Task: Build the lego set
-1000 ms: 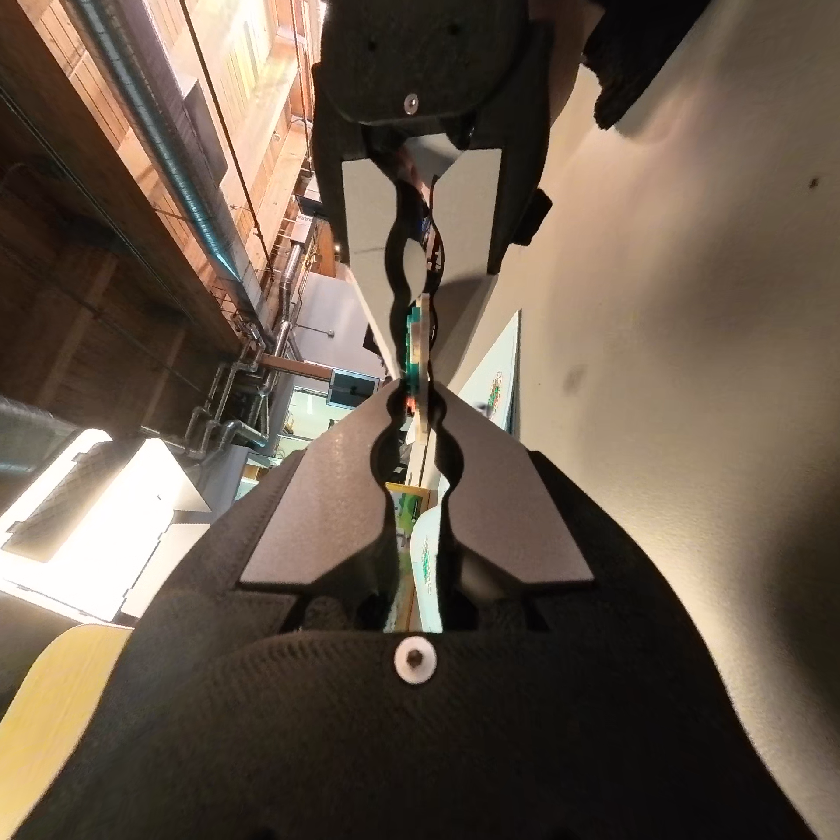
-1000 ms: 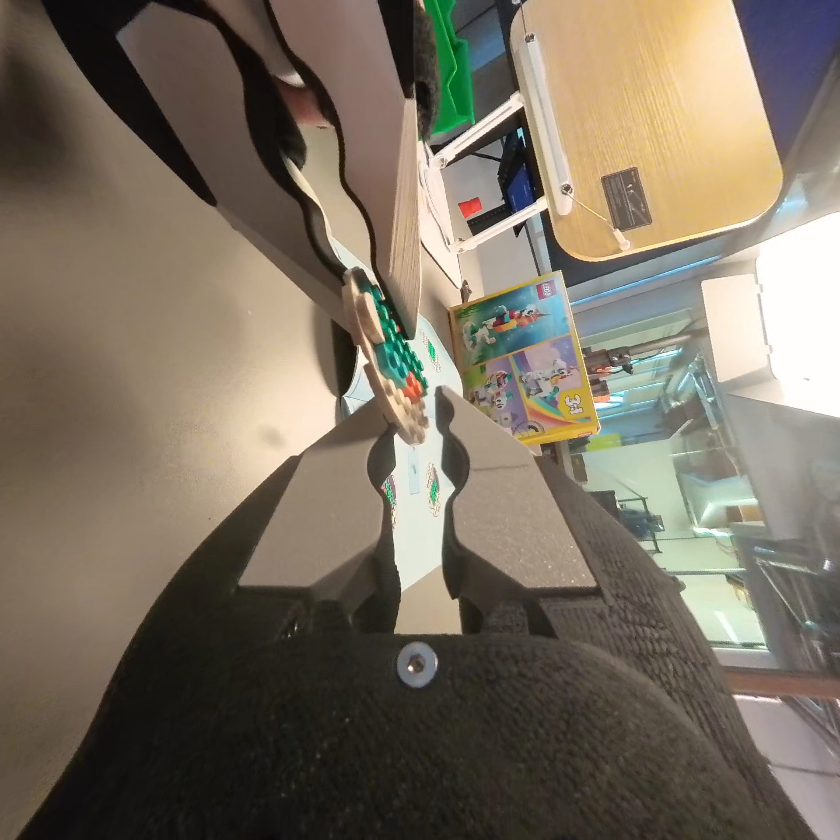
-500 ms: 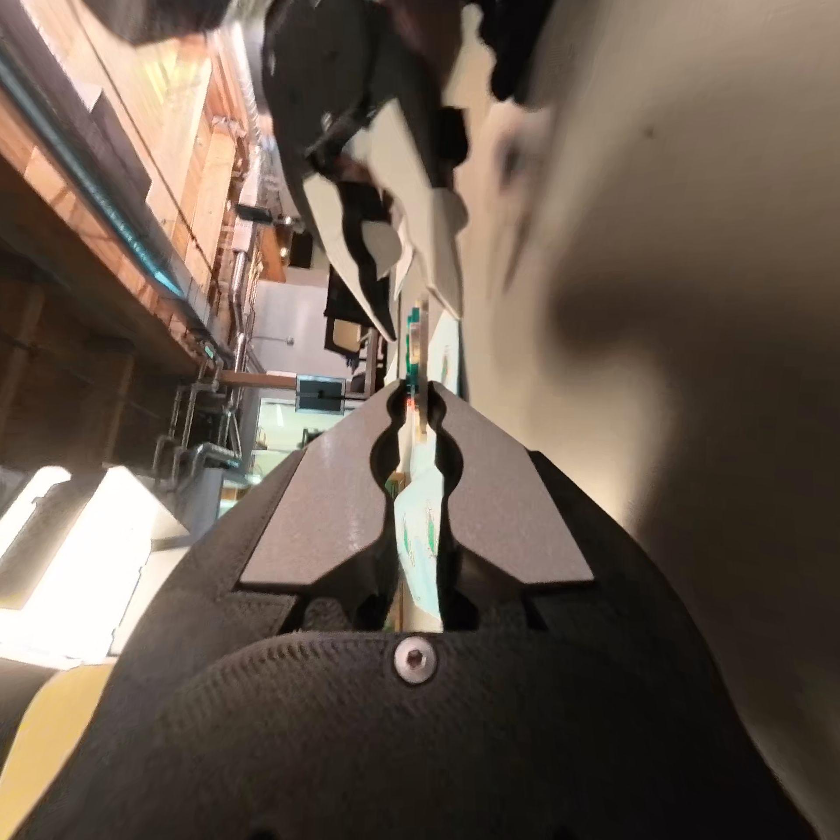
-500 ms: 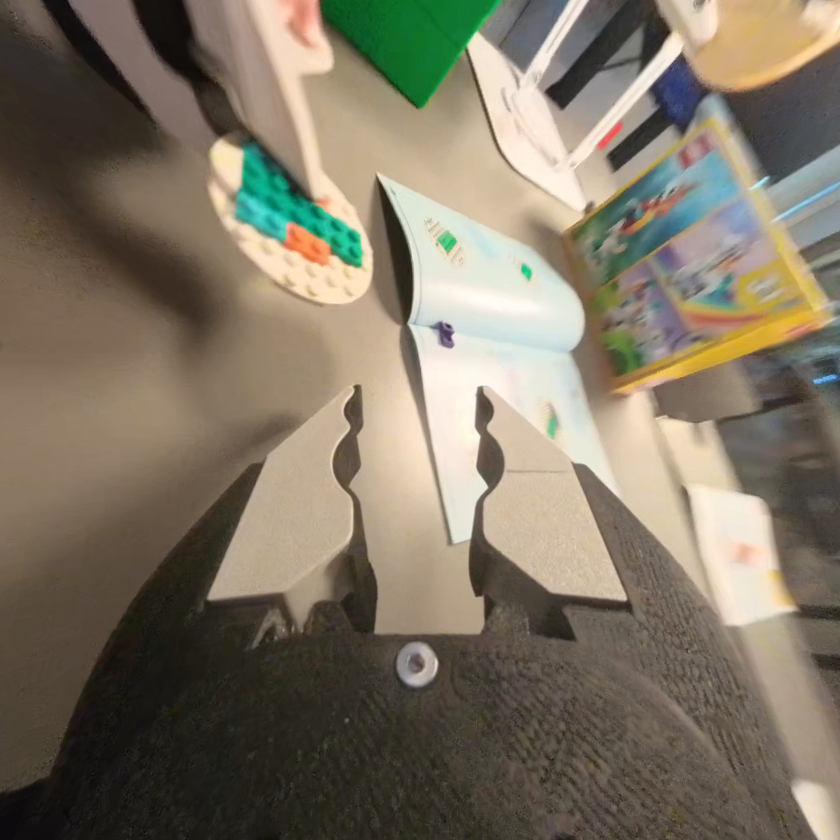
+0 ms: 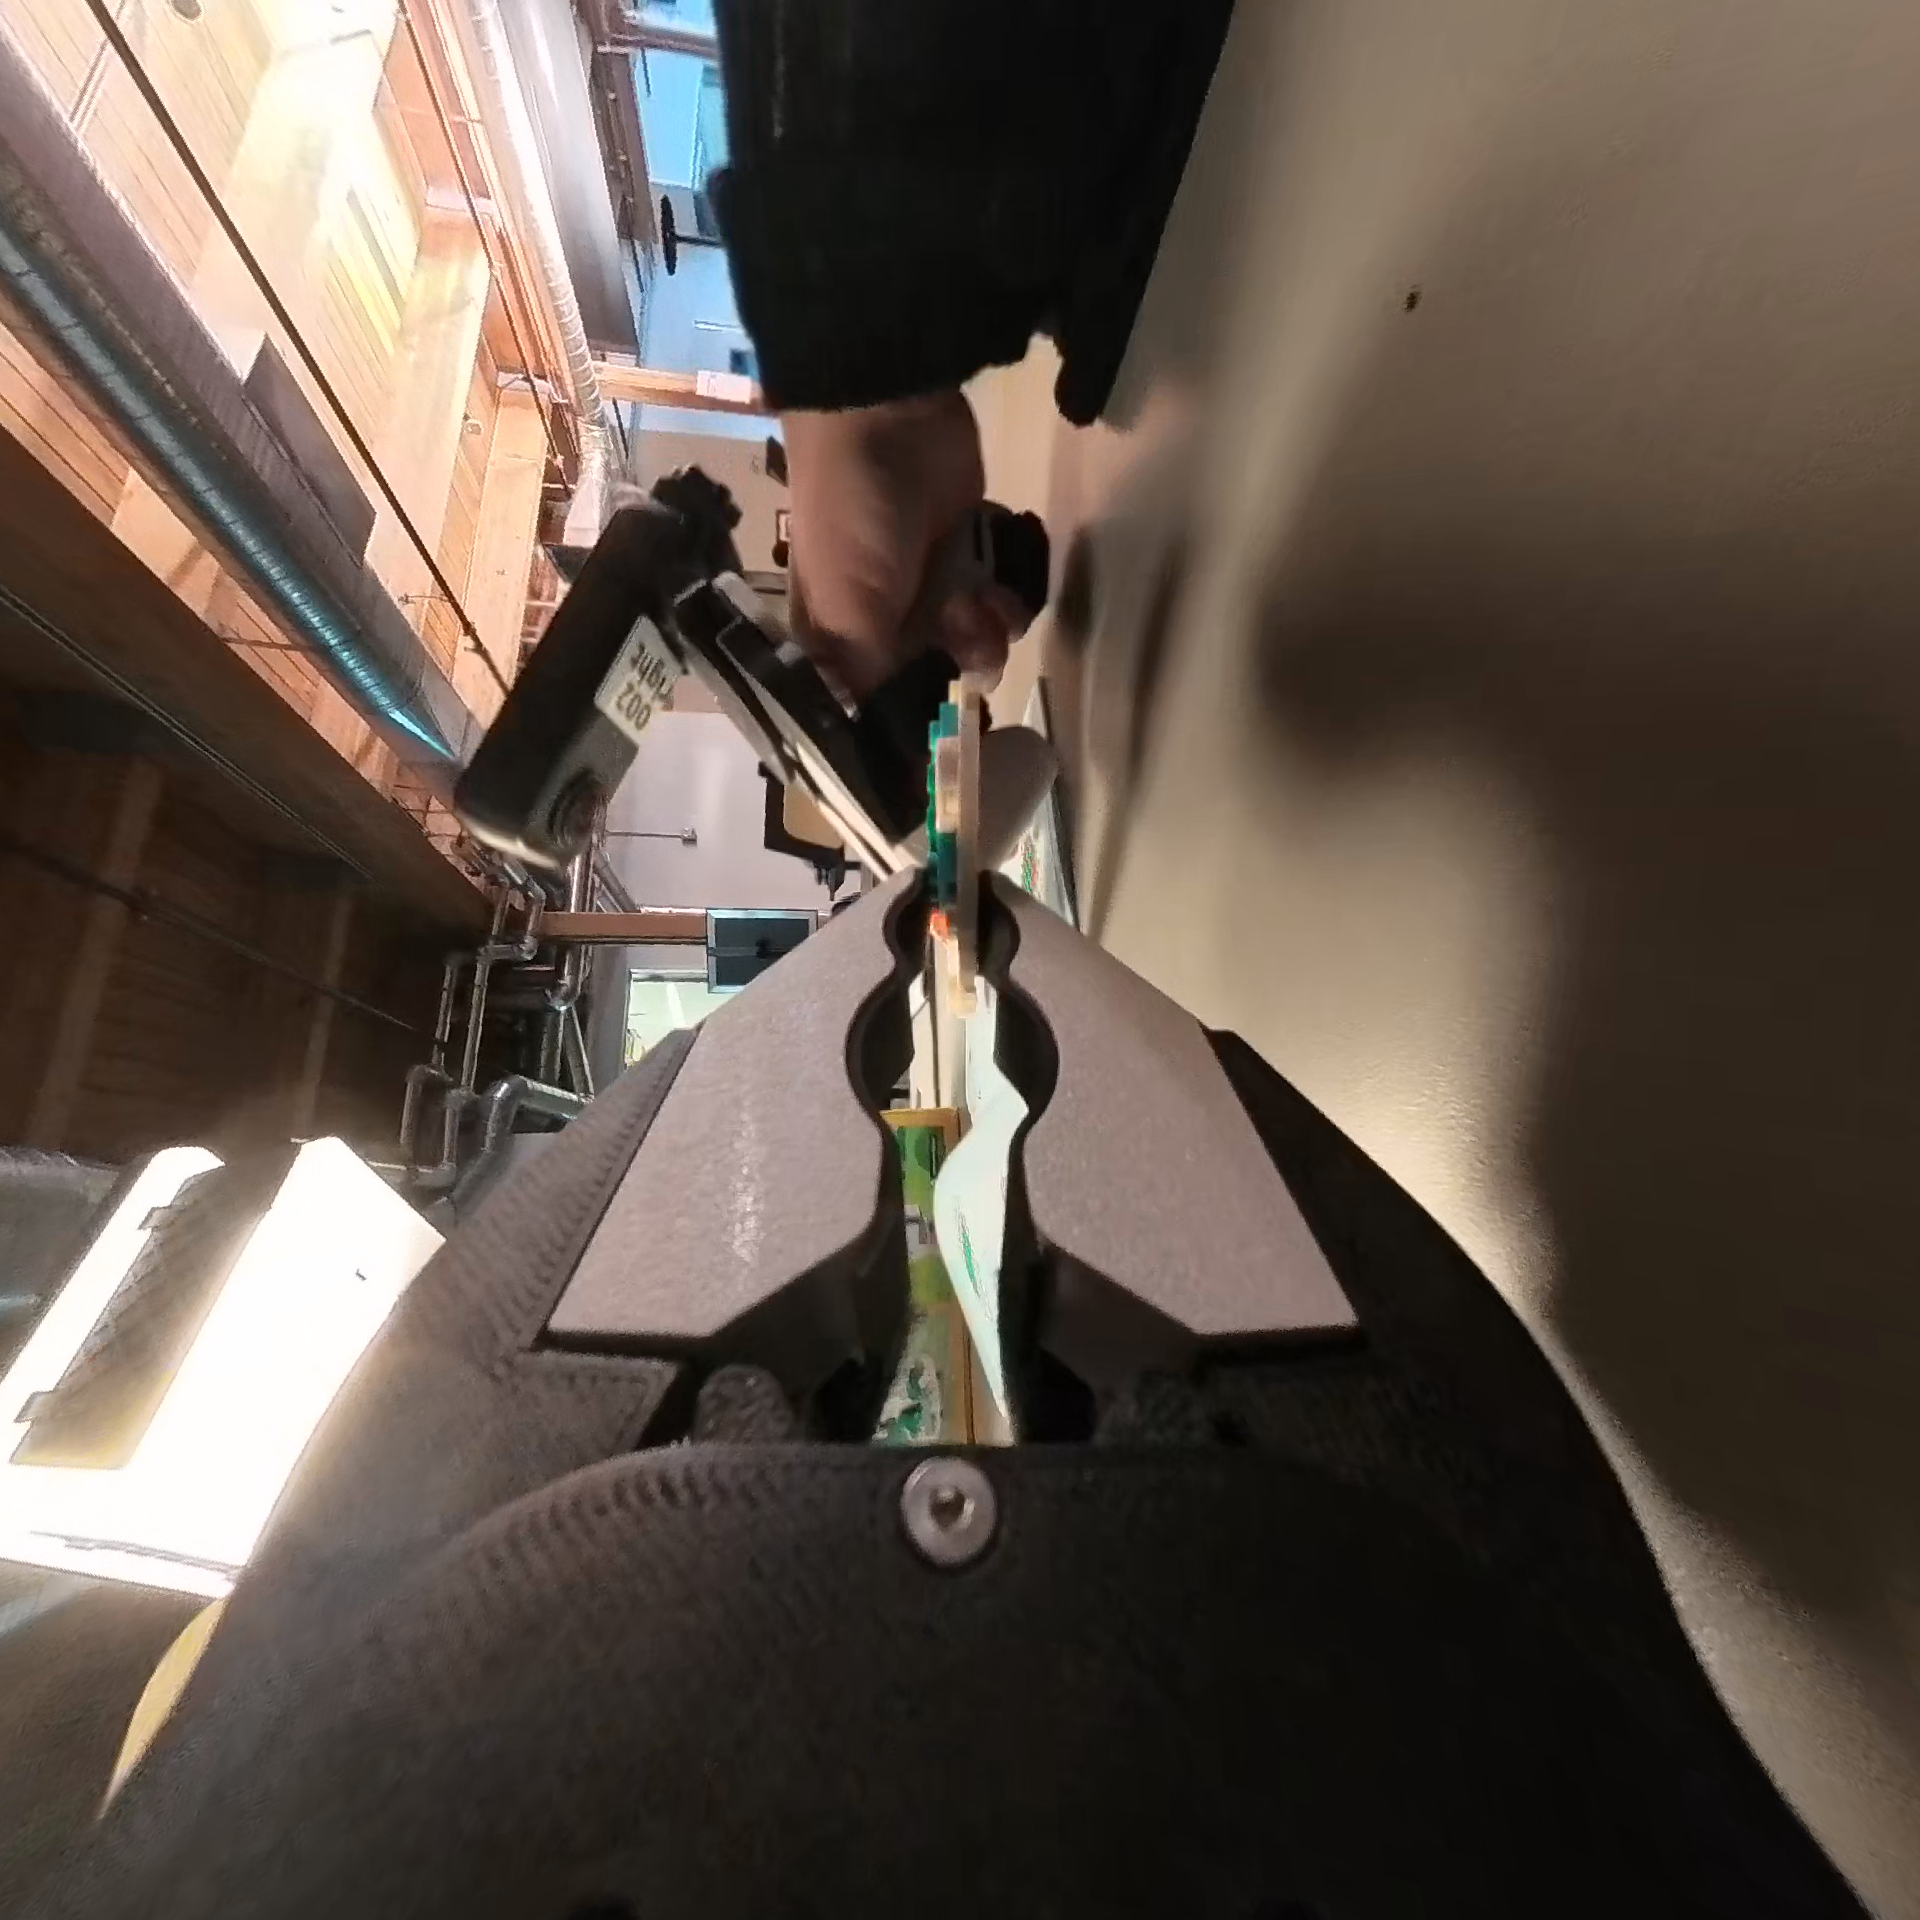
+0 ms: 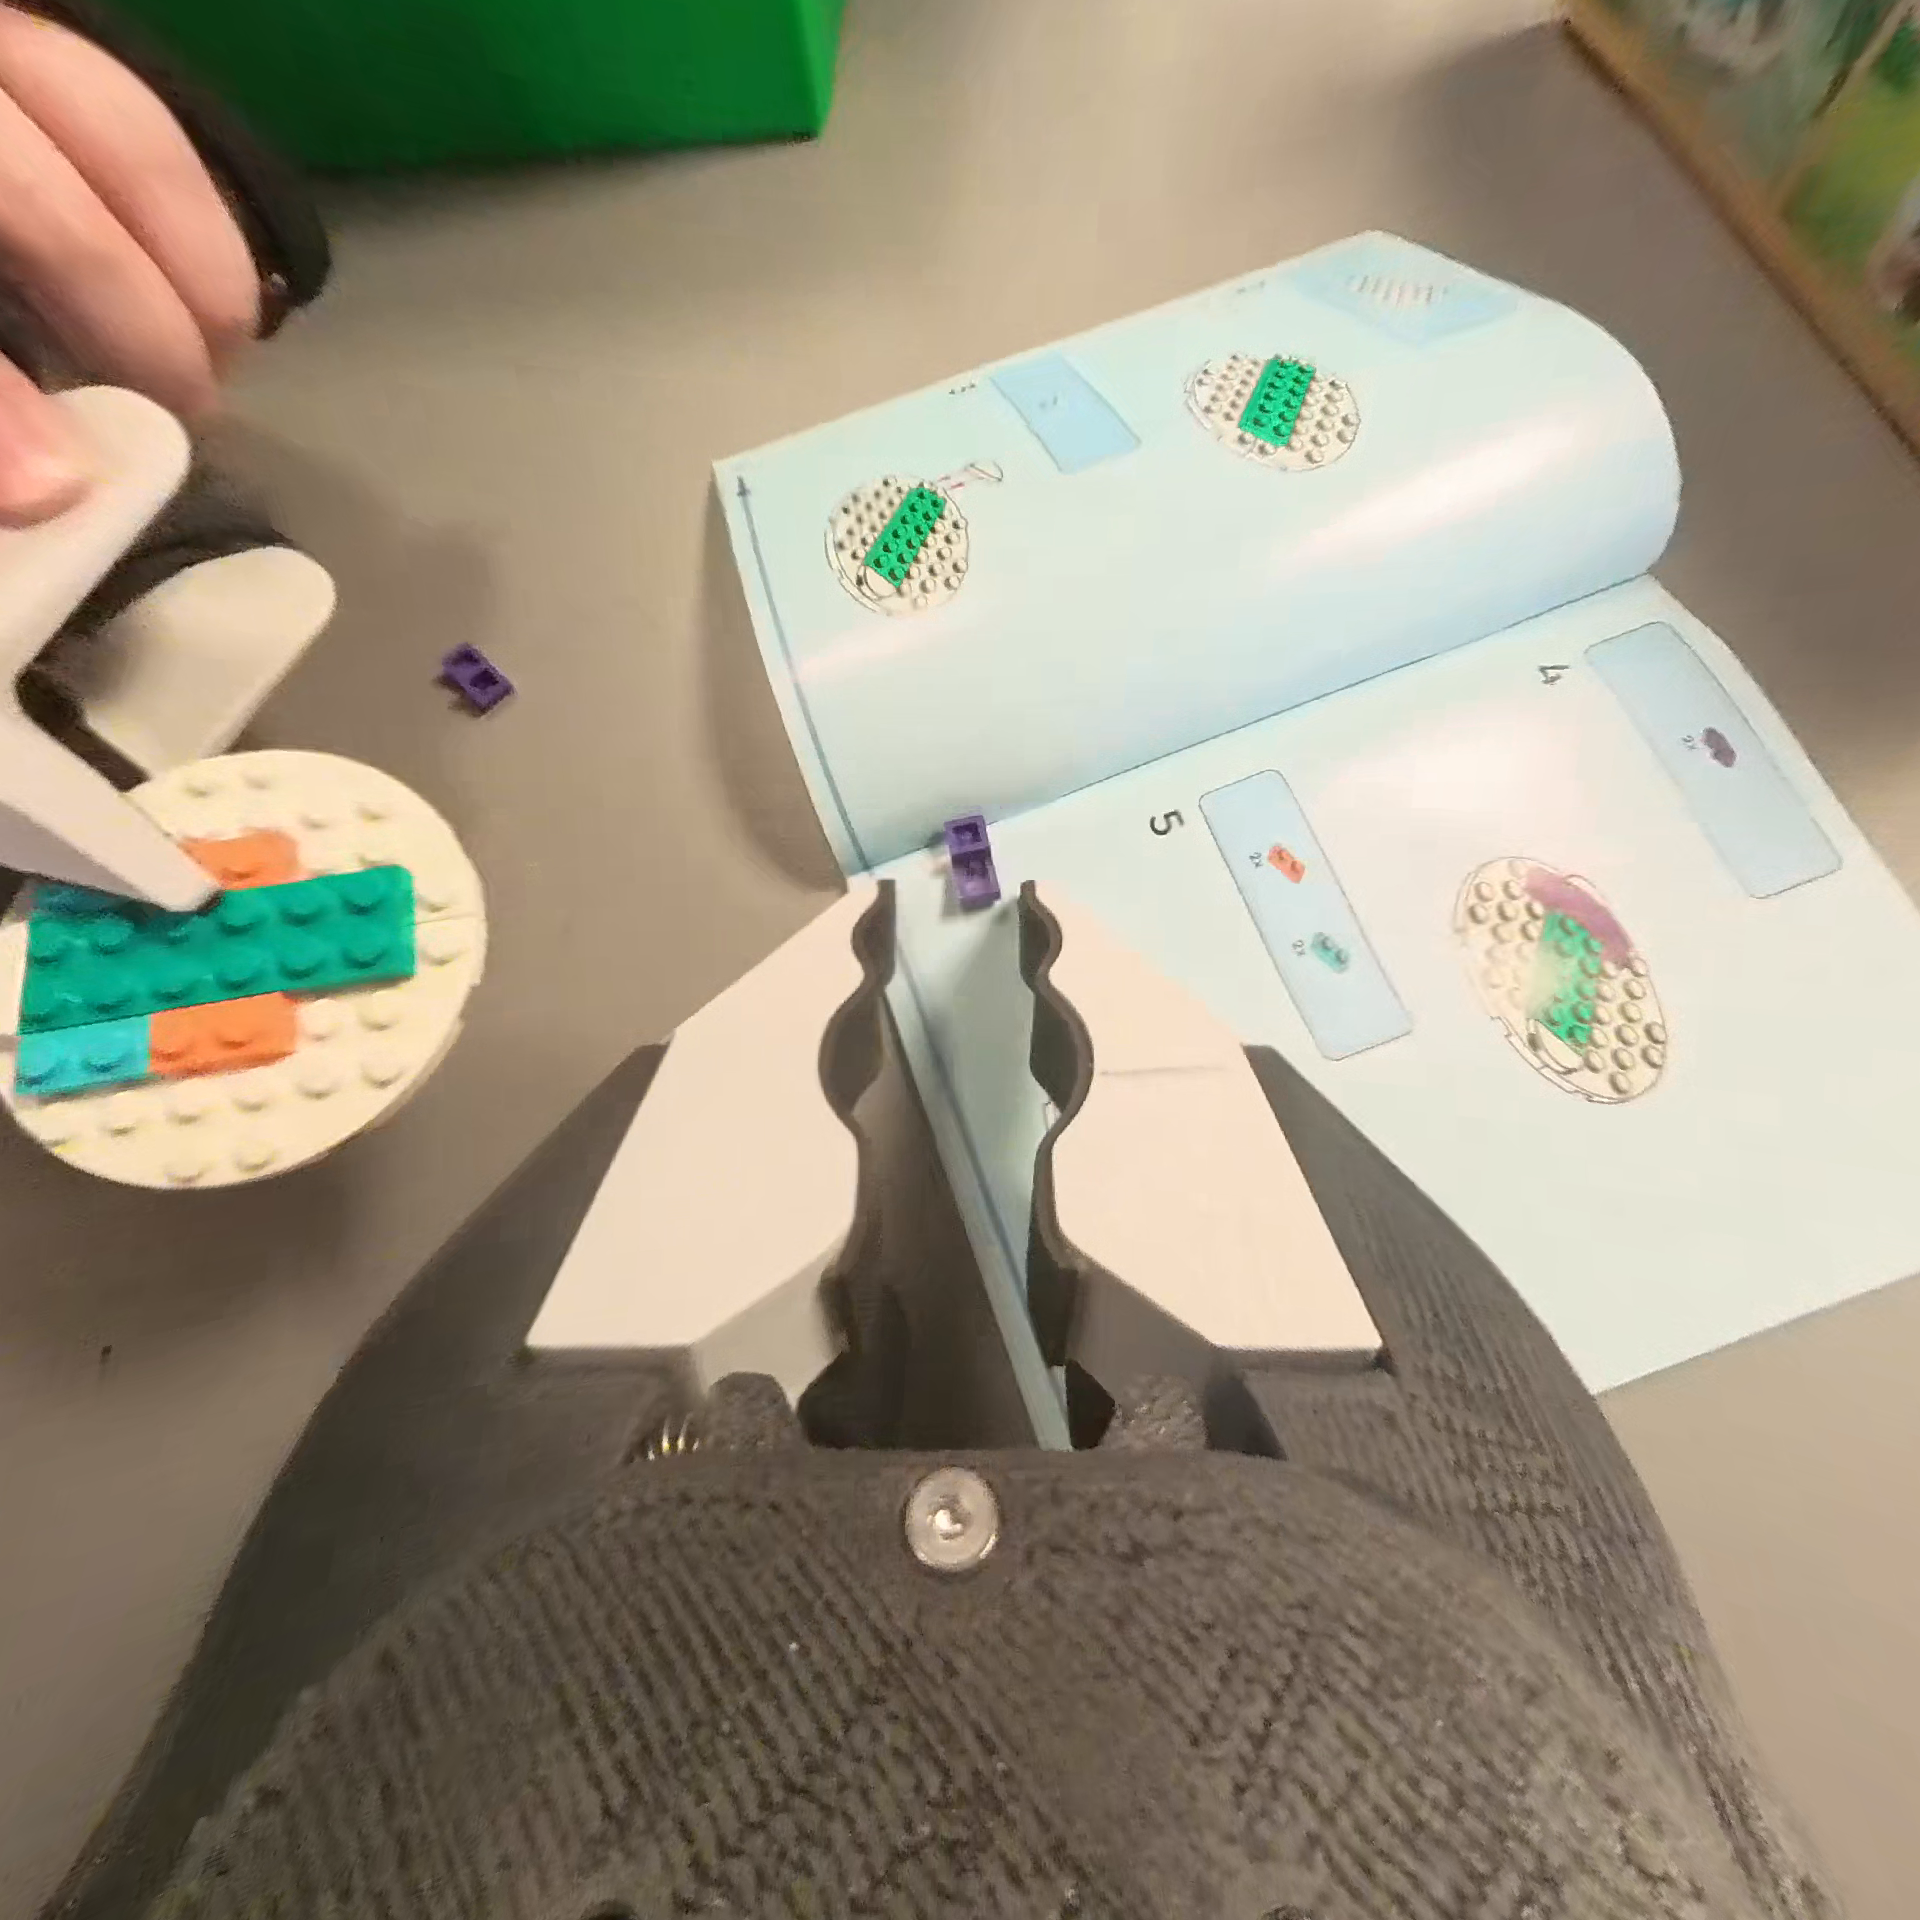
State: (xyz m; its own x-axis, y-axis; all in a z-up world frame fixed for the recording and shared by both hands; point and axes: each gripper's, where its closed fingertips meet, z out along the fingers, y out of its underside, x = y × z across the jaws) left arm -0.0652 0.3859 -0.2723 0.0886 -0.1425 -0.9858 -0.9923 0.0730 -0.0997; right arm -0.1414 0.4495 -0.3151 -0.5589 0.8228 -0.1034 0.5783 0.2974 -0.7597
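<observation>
- Your left gripper (image 5: 951, 883) has its fingers closed narrowly on the edge of the round white plate (image 6: 260, 1081); in the left wrist view the plate shows edge-on at centre frame, clamped between the tips.
- In the right wrist view that plate sits at the left edge of the frame, carrying a long teal brick (image 6: 218, 951), two orange bricks (image 6: 223, 1034) and a small turquoise brick (image 6: 83, 1055). The left gripper's pale fingers (image 6: 94, 831) reach onto it from the upper left.
- Your right gripper (image 6: 951, 904) has its fingers parted a moderate way and holds nothing. It hangs above the grey tabletop (image 6: 582, 332) at lower centre.
- A purple brick (image 6: 971, 862) lies just beyond the right fingertips, at the edge of the open instruction booklet (image 6: 1299, 582), right of centre.
- A second purple brick (image 6: 476, 677) lies loose on the tabletop between plate and booklet.
- A green bin (image 6: 499, 73) stands along the top edge; the set's box (image 6: 1818, 156) shows in the upper right corner.
</observation>
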